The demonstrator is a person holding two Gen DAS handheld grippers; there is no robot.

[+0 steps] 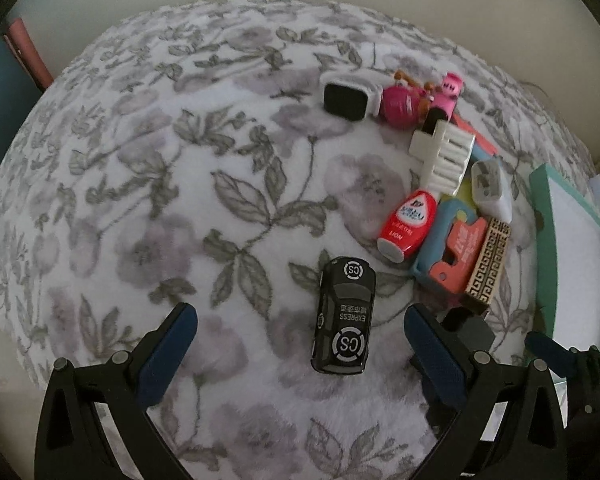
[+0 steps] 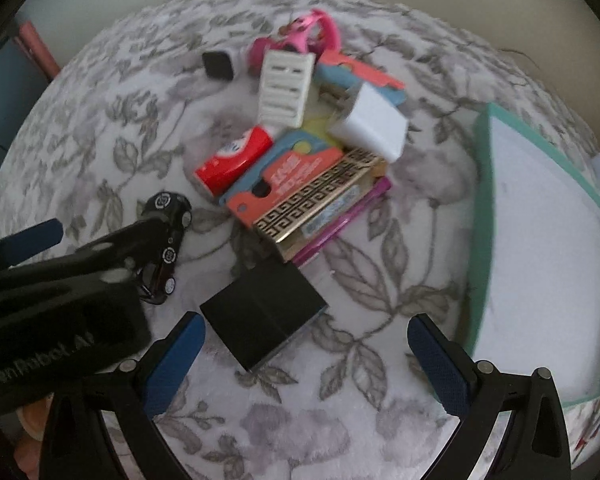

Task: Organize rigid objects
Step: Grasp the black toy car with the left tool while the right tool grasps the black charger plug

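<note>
The floral blanket covers the whole surface, plush and soft, so anything set down on it may tip or sink. At the far right lies the teal-rimmed tray, its white floor bare; it looks the likely destination, though that is a guess.

Left of the tray sits the pile, and it is the main hazard. The gold-patterned box leans on a coral and blue card pack, with a white charger perched on top and a white ribbed piece and a red tube at its left edge. Pulling one out carelessly could send the rest sliding.

The black box lies alone, near the right gripper, whose fingers are spread wide and empty. The box sits skewed to them, so closing on a corner could spin it away.

The black toy car lies between the spread, empty fingers of the left gripper. It may have wheels, so a one-sided touch could roll it off on the fleece.

The two grippers stand close together; a sideways swing by either could make them collide.
</note>
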